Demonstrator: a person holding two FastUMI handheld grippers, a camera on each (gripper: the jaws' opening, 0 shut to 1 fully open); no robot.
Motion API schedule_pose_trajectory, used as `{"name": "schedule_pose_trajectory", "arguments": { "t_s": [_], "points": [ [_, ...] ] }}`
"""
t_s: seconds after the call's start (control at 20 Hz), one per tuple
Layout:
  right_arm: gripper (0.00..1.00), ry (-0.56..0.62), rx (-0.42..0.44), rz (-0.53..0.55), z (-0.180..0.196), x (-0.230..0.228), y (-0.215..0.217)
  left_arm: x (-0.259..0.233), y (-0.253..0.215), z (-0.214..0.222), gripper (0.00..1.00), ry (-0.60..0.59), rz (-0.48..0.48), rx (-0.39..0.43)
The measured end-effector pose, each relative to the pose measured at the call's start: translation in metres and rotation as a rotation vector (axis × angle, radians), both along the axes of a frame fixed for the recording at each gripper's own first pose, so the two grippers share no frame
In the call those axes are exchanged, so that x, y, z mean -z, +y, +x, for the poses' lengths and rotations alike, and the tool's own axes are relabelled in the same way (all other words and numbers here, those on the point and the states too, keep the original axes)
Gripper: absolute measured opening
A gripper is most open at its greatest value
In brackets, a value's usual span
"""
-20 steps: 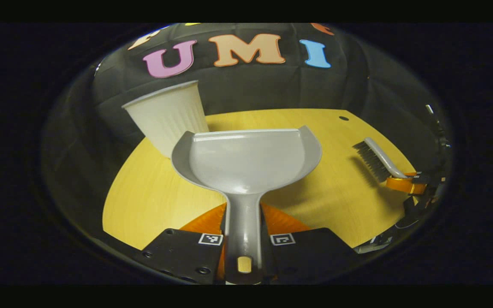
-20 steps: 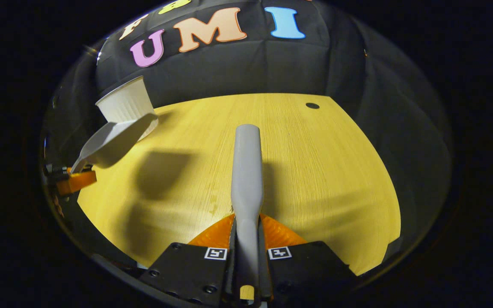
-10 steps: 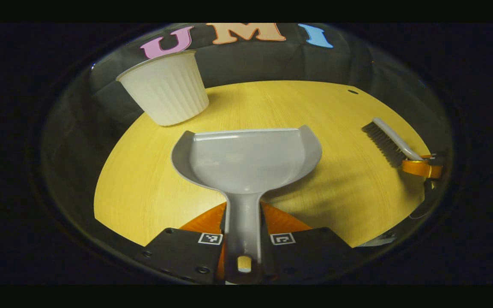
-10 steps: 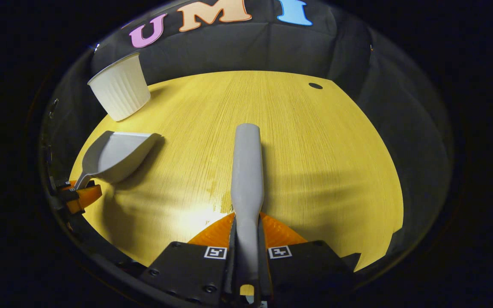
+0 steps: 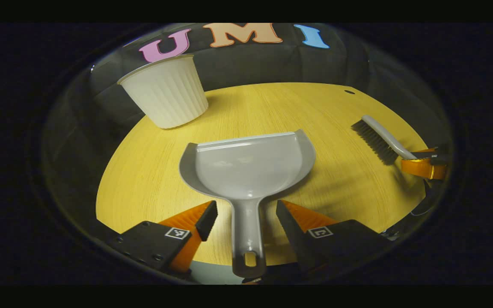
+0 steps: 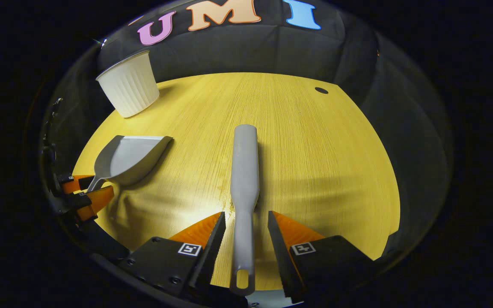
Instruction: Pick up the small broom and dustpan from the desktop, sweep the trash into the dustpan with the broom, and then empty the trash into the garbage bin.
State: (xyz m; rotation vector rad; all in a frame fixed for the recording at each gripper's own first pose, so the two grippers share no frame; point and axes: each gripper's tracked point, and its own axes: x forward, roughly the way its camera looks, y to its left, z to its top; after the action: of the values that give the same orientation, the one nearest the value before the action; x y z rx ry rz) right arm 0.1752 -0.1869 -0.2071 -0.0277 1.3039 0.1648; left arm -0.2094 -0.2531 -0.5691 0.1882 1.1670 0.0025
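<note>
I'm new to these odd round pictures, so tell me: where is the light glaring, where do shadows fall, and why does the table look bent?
Right gripper view: a bright glare patch sits on the yellow wooden tabletop beside the grey plastic broom handle, and soft shadow bands cross the wood. Left gripper view: the grey plastic dustpan shows faint sheen. Both views: the fisheye lens curves the table edge, and the picture dims toward its rim.

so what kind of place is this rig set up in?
Looks like a staged recording booth, not a real home: a bare yellow wood-grain desktop against a black cloth wall, holding a ribbed white plastic bin, a grey plastic dustpan and a grey-handled small broom.
</note>
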Motion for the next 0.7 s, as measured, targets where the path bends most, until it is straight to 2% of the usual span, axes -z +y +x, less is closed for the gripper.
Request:
{"name": "schedule_pose_trajectory", "arguments": {
  "t_s": [0.05,0.1,0.2,0.4,0.55,0.7],
  "points": [
    [0.63,-0.009,-0.003,0.002,0.002,-0.005,0.000,-0.003,-0.001,0.000,0.89,-0.009,0.005,0.001],
    [0.72,-0.027,-0.005,0.005,0.003,-0.009,0.002,-0.011,0.000,0.001,0.96,-0.033,0.021,0.003],
    [0.95,-0.078,0.005,0.007,0.011,-0.026,-0.003,-0.026,-0.003,0.008,0.95,-0.094,0.038,0.019],
    [0.94,-0.229,0.041,0.060,0.038,-0.077,-0.008,-0.072,-0.008,0.035,0.95,-0.271,0.063,0.022],
    [0.94,-0.429,0.069,0.133,0.071,-0.141,-0.007,-0.120,-0.022,0.064,0.95,-0.439,0.027,-0.004],
    [0.94,-0.624,0.058,0.185,0.089,-0.204,-0.002,-0.176,-0.031,0.084,0.95,-0.570,0.004,-0.007]
  ]
}}
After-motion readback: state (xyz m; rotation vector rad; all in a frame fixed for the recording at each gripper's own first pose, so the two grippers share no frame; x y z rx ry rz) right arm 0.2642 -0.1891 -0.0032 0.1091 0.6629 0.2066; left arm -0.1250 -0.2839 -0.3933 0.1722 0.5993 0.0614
